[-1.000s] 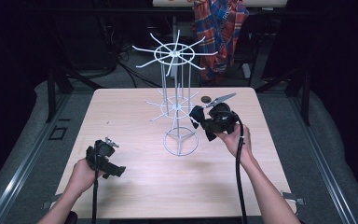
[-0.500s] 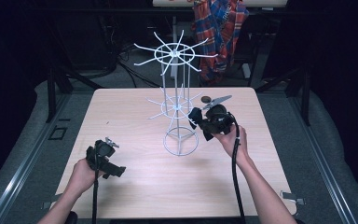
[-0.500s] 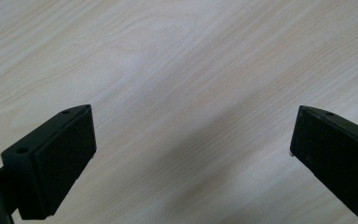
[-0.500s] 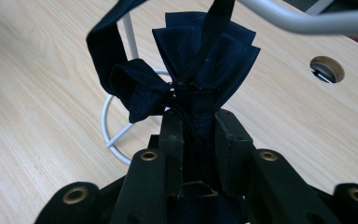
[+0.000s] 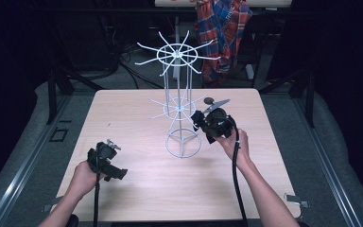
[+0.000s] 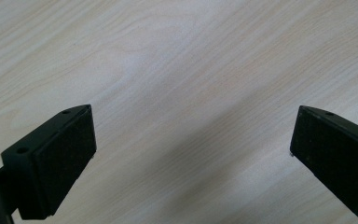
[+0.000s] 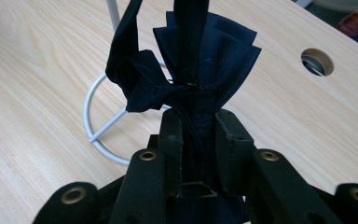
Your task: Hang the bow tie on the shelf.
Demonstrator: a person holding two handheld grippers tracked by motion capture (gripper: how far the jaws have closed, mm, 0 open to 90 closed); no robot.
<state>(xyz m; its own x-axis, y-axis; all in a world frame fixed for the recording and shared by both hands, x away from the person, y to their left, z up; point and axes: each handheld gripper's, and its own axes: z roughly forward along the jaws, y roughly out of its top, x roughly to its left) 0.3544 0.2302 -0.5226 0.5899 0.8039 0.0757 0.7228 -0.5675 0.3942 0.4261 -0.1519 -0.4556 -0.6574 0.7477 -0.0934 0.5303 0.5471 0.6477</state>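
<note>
A white wire rack (image 5: 178, 56) with spoke hooks at two levels stands mid-table on a ring base (image 5: 183, 152). My right gripper (image 5: 199, 121) is just right of its lower spokes, shut on a dark blue pleated cloth bow (image 5: 196, 117). In the right gripper view the bow (image 7: 205, 56) fans out past the right gripper (image 7: 199, 122), with the ring base (image 7: 93, 107) behind it. My left gripper (image 5: 107, 163) rests near the table's front left. In the left gripper view the left gripper (image 6: 191, 149) is open over bare wood.
The light wooden table (image 5: 137, 194) has a round cable hole (image 5: 208, 100) behind the right gripper. A plaid shirt (image 5: 224, 33) hangs on a chair beyond the far edge. Dark floor and cables surround the table.
My right gripper has edged slightly left toward the rack with the bow still in it. The left hand has stayed put.
</note>
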